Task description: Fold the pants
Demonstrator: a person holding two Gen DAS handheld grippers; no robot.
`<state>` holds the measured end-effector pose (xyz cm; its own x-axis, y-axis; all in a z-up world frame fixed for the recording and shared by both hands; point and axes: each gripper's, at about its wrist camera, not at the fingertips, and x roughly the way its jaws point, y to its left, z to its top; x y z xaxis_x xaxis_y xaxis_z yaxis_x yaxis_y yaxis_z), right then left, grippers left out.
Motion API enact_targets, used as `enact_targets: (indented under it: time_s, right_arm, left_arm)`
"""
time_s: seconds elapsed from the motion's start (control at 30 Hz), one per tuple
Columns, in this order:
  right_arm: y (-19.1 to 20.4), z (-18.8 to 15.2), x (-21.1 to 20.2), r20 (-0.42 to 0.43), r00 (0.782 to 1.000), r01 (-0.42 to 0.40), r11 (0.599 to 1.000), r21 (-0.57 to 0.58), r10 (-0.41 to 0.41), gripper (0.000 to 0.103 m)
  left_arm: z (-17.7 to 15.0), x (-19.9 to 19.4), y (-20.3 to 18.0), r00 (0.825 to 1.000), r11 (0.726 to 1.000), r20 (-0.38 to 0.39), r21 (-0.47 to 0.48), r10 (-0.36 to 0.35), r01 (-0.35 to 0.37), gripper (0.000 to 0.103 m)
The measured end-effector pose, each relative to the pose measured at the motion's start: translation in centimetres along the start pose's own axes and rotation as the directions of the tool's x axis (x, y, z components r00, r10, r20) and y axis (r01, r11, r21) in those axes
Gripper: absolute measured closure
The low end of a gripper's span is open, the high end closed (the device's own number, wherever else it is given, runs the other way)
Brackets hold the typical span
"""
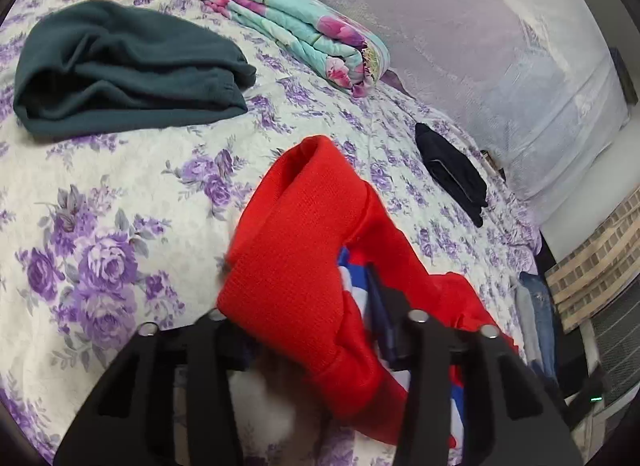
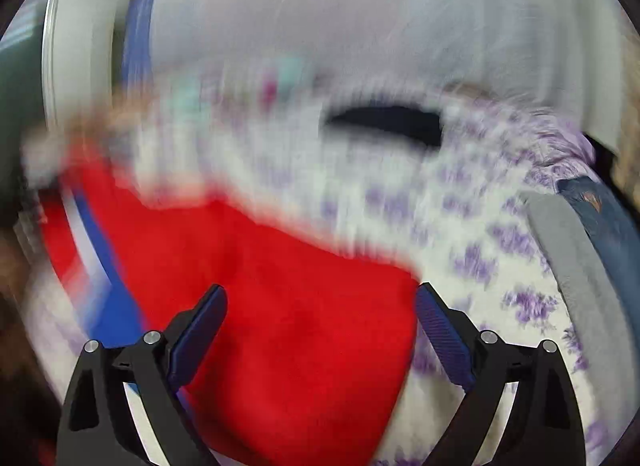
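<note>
Here left gripper [image 1: 316,330] jaws pinch red pants [image 1: 292,250]; right gripper [image 2: 320,330] jaws spread.

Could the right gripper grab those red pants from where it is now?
Probably yes: the right gripper is open above the red pants, and nothing lies between them, though the picture is blurred.

On the purple-flowered bedspread [image 1: 120,193] lie a dark green fleece garment [image 1: 120,65], a folded turquoise floral quilt [image 1: 304,29] and a small black cloth [image 1: 452,165].
</note>
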<state>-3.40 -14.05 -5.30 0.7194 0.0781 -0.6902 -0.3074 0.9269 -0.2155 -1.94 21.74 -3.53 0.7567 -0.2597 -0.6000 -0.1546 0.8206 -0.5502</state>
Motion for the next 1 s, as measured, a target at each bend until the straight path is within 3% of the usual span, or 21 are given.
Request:
enact_targets:
  time_s: [0.03, 0.1, 0.2, 0.3, 0.37, 0.43, 0.5, 0.57, 0.63, 0.67, 0.73, 0.8, 0.83, 0.93, 0.97, 1.0]
  right_arm:
    - [0.5, -0.2, 0.7, -0.024, 1.000, 0.003, 0.999, -0.034, -0.004, 0.008]
    - [-0.3, 0.3, -1.0, 0.055, 0.998, -0.031, 1.000, -0.006, 0.031, 0.007]
    - [-3.2, -0.8, -3.4, 0.177, 0.984, -0.046, 0.995, 0.092, 0.029, 0.007]
    - [-7.0, -2.6, -5.1, 0.228, 0.974, -0.061, 0.974, 0.219, 0.010, 0.005]
    - [-9.4, -4.0, -5.6, 0.225, 0.974, -0.042, 0.956, 0.291, -0.026, 0.004]
    - [-11.5, -5.5, -5.6, 0.217, 0.976, -0.075, 0.926, 0.369, -0.008, 0.004]
    - [-13.1, -6.6, -5.1, 0.233, 0.970, -0.170, 0.880, 0.443, 0.070, 0.004]
    - [-14.8, -7.6, -4.5, 0.263, 0.954, -0.262, 0.820, 0.508, 0.143, 0.004]
    - [-16.0, -8.4, -4.1, 0.295, 0.936, -0.331, 0.766, 0.551, 0.192, 0.004]
    - [-16.4, -8.6, -4.0, 0.311, 0.928, -0.354, 0.745, 0.565, 0.205, 0.004]
    - [-16.6, -8.8, -4.1, 0.331, 0.919, -0.375, 0.734, 0.566, 0.214, 0.004]
    - [-16.3, -8.6, -4.2, 0.326, 0.921, -0.368, 0.746, 0.555, 0.212, 0.004]
    - [-16.1, -8.6, -4.2, 0.325, 0.921, -0.368, 0.751, 0.548, 0.214, 0.004]
    - [-16.0, -8.5, -4.4, 0.334, 0.919, -0.370, 0.755, 0.541, 0.211, 0.004]
    - [-15.6, -8.4, -5.0, 0.346, 0.919, -0.358, 0.767, 0.533, 0.189, 0.007]
    - [-14.9, -8.2, -5.8, 0.364, 0.916, -0.346, 0.789, 0.507, 0.168, 0.015]
  left_arm:
    - [-0.2, -0.5, -1.3, 0.999, 0.998, 0.019, 0.049, 0.027, -0.028, 0.070]
    - [-0.5, -1.4, -3.4, 0.997, 0.990, 0.057, 0.124, 0.057, -0.064, 0.073]
    - [-1.3, -3.3, -9.0, 0.986, 0.949, 0.146, 0.293, 0.077, -0.118, 0.075]
    - [-2.9, -4.8, -15.9, 0.972, 0.871, 0.226, 0.465, 0.058, -0.160, 0.075]
    - [-4.5, -4.6, -21.0, 0.971, 0.802, 0.239, 0.577, 0.012, -0.152, 0.075]
    - [-6.9, -3.5, -25.5, 0.979, 0.736, 0.202, 0.668, -0.039, -0.108, 0.075]
    - [-9.6, -1.3, -28.5, 0.991, 0.685, 0.127, 0.726, -0.053, -0.056, 0.073]
    - [-13.7, 2.4, -30.8, 1.000, 0.628, 0.012, 0.778, -0.005, -0.007, 0.050]
    - [-17.5, 4.5, -31.7, 0.994, 0.571, -0.105, 0.818, 0.025, 0.071, 0.045]
    - [-18.8, 4.4, -31.9, 0.993, 0.546, -0.117, 0.833, 0.015, 0.090, 0.038]
    - [-20.1, 2.4, -32.1, 0.998, 0.499, -0.050, 0.864, -0.043, 0.065, 0.026]
    - [-19.4, 0.3, -31.8, 0.995, 0.502, -0.025, 0.862, -0.093, 0.069, 0.016]
    - [-18.2, -0.7, -31.3, 0.994, 0.529, -0.007, 0.846, -0.113, 0.066, 0.011]
    - [-13.7, -1.5, -29.2, 0.994, 0.642, 0.079, 0.767, -0.077, -0.011, 0.008]
    - [-12.7, -1.4, -28.3, 0.994, 0.673, 0.093, 0.739, -0.053, -0.033, 0.008]
    - [-11.0, -1.1, -26.8, 0.995, 0.727, 0.097, 0.684, -0.020, -0.052, 0.008]
